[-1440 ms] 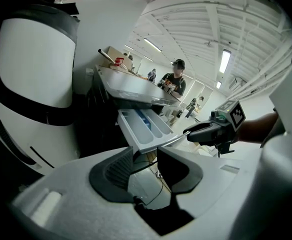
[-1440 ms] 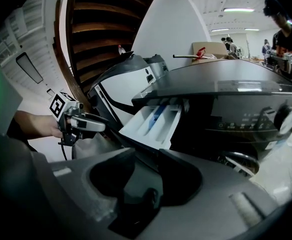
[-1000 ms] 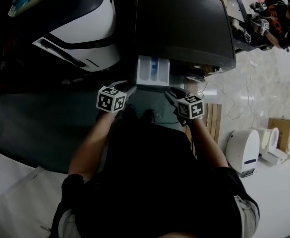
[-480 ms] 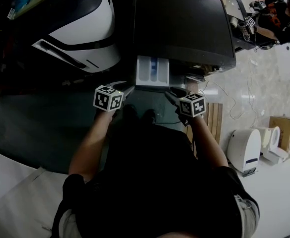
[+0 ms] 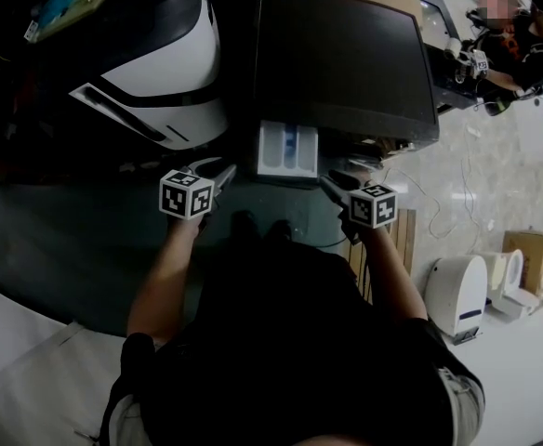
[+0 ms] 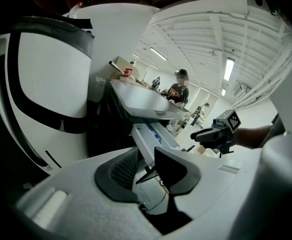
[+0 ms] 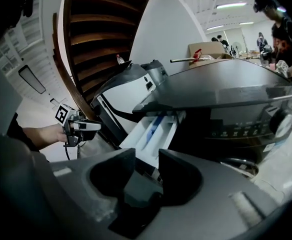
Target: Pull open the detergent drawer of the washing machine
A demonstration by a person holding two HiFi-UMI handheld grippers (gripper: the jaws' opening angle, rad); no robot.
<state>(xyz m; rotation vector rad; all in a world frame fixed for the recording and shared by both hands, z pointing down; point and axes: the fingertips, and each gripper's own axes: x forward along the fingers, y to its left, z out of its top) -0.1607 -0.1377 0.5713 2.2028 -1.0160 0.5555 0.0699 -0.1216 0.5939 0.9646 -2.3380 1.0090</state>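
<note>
On the washing machine point(image 5: 346, 63), the detergent drawer point(image 5: 288, 150) is found pulled out at the front left corner. The left gripper point(image 5: 225, 170), jaws just narrowed, and the right gripper point(image 5: 332, 181) are held part-open, empty. The drawer could be knocked shut by either.

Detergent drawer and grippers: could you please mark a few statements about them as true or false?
1. The detergent drawer stands pulled out of the washing machine. True.
2. The left gripper is clamped on the drawer. False: it hangs beside the drawer, apart from it; its jaws have just been closing, with nothing between them.
3. The right gripper holds nothing. True.
4. The drawer is red inside. False: it is white with a blue part.
5. Nobody else is in view. False: a person is at the upper right of the head view, beyond the washing machine.
</note>
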